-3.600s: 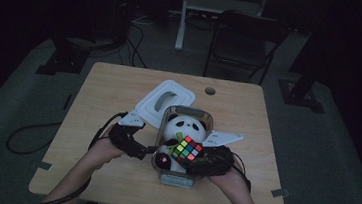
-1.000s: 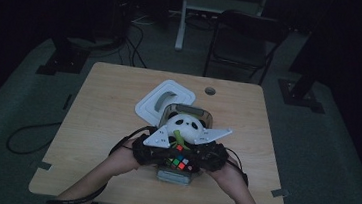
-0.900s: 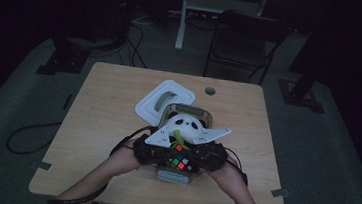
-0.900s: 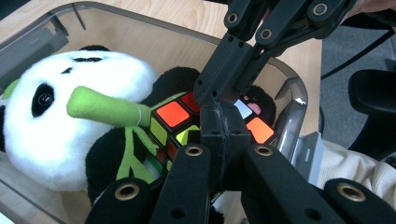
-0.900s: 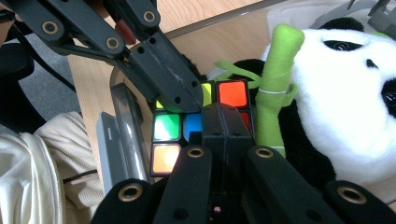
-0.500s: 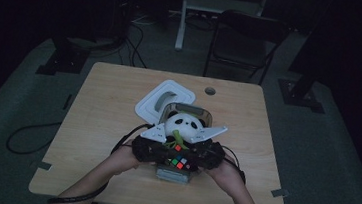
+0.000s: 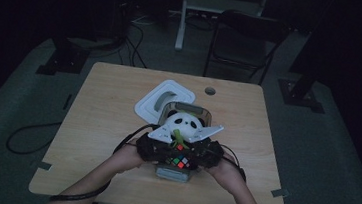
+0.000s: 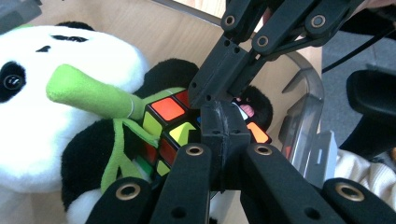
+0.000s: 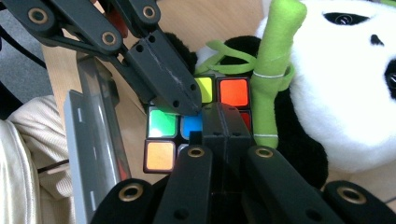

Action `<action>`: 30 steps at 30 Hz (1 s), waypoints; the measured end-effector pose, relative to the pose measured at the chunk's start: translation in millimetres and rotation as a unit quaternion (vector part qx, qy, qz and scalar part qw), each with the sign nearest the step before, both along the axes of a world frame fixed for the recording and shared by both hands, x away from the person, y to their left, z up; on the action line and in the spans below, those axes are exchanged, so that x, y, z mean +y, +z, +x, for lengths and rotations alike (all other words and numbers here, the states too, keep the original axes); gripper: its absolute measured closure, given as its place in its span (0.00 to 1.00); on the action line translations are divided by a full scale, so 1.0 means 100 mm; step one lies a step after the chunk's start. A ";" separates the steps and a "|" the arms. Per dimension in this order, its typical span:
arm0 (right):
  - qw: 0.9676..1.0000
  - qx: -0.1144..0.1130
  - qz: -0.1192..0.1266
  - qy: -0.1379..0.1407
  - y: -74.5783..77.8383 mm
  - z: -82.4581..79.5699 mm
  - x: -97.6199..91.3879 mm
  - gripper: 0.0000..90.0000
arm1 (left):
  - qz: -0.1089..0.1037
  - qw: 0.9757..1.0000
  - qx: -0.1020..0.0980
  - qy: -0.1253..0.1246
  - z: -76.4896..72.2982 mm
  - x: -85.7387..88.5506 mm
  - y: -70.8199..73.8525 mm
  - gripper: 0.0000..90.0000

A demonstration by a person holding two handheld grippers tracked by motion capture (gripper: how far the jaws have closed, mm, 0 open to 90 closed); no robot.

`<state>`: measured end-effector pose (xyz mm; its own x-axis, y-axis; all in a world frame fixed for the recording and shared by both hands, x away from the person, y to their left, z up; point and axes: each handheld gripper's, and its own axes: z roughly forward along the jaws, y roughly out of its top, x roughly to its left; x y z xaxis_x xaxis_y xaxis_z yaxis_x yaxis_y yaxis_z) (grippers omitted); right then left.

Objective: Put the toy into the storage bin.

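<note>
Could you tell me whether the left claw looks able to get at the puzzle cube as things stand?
Probably yes. The left claw, jaws shut, has its tips right at the puzzle cube's top face, meeting the right claw there. The plush panda and its green bamboo lie beside the cube, not across that face.

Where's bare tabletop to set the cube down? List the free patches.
Free: the broad left part of the table, left of the white lid; the right strip beyond the clear box. Crowded: the near middle, where both claws meet over cube and panda.
</note>
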<state>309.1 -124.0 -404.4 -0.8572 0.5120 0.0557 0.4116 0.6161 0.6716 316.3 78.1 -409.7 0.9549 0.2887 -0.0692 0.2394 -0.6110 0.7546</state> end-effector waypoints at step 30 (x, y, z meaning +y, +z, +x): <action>0.995 -0.006 0.103 -0.017 0.23 0.02 -0.15 0.93 | -0.027 0.999 -0.023 0.029 -0.17 0.19 0.31 0.69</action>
